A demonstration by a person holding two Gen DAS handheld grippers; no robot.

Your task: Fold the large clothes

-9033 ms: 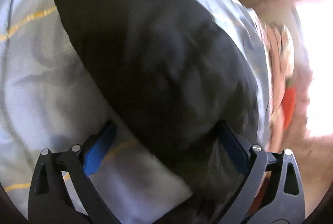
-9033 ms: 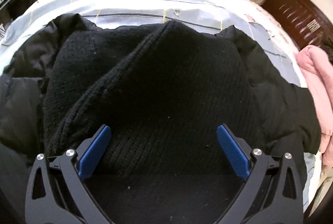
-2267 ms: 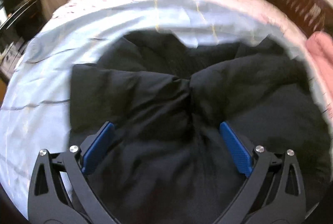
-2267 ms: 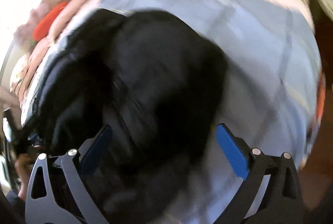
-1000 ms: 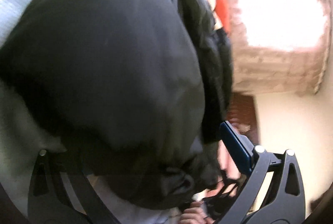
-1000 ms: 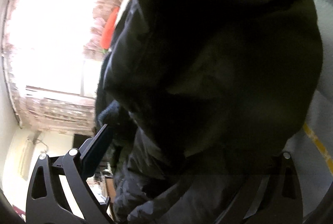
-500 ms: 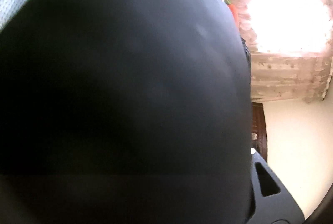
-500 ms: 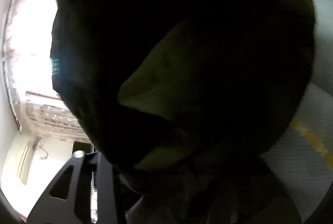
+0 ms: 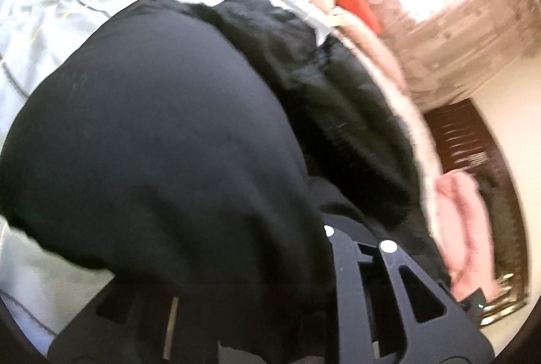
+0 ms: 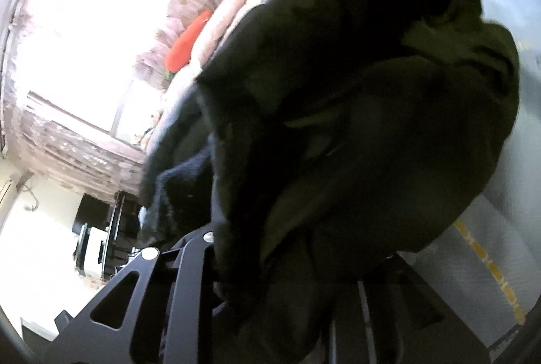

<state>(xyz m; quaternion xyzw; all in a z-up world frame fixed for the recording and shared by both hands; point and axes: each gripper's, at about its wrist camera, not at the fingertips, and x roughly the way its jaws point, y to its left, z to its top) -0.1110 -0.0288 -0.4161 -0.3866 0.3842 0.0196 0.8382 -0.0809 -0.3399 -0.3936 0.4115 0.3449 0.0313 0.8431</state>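
A large black padded jacket (image 9: 162, 134) lies on a pale blue bed sheet (image 9: 67, 2), and both grippers have gathered and raised its near part. In the left wrist view, fabric is bunched between the jaws of my left gripper (image 9: 270, 262), which are closing on it; only one finger (image 9: 338, 249) shows. In the right wrist view, the jacket (image 10: 372, 127) hangs over my right gripper (image 10: 294, 255), whose jaws are also closing with cloth pinched between them. A fuzzy dark knit piece (image 10: 175, 178) sticks out at the jacket's left edge.
A red carrot-shaped cushion (image 9: 355, 5) and pinkish bedding lie at the bed's far end below a bright window (image 10: 84, 42). A pink garment (image 9: 463, 222) rests by dark wooden furniture (image 9: 456, 134). The bed sheet (image 10: 490, 228) shows a yellow stripe at the right.
Both grippers went from wide open around the jacket's edge to nearly closed on the fabric. Both rose and rolled, lifting the cloth off the sheet.
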